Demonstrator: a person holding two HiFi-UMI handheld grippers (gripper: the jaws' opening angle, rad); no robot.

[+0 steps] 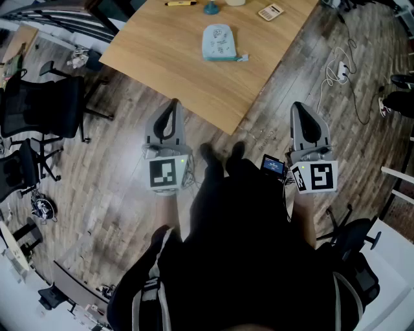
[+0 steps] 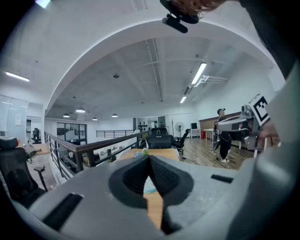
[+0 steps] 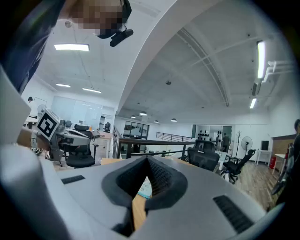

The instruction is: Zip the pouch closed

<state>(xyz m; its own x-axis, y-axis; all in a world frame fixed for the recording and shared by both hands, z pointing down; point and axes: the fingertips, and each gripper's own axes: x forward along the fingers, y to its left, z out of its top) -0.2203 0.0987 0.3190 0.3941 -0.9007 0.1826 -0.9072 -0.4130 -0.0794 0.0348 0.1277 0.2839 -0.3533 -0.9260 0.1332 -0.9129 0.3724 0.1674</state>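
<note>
The pale blue pouch [image 1: 220,42] lies flat on the wooden table [image 1: 169,59], well ahead of our fingertips and roughly midway between the two grippers. We cannot tell whether its zip is open. Beyond it, farther from the fingers, sit a calculator [image 1: 270,11] and a yellow marker [image 1: 180,3].

Our left gripper [image 1: 174,105] has its jaws pressed together with nothing between them. Its tip sits just short of the table's near edge. Our right gripper [image 1: 299,107] is likewise closed and empty, held over the wood floor [image 1: 116,200] off the table's right side. A white cable [image 1: 336,71] trails on the floor ahead of the right fingers. Black office chairs [image 1: 39,110] stand well to the left of the left fingers.
</note>
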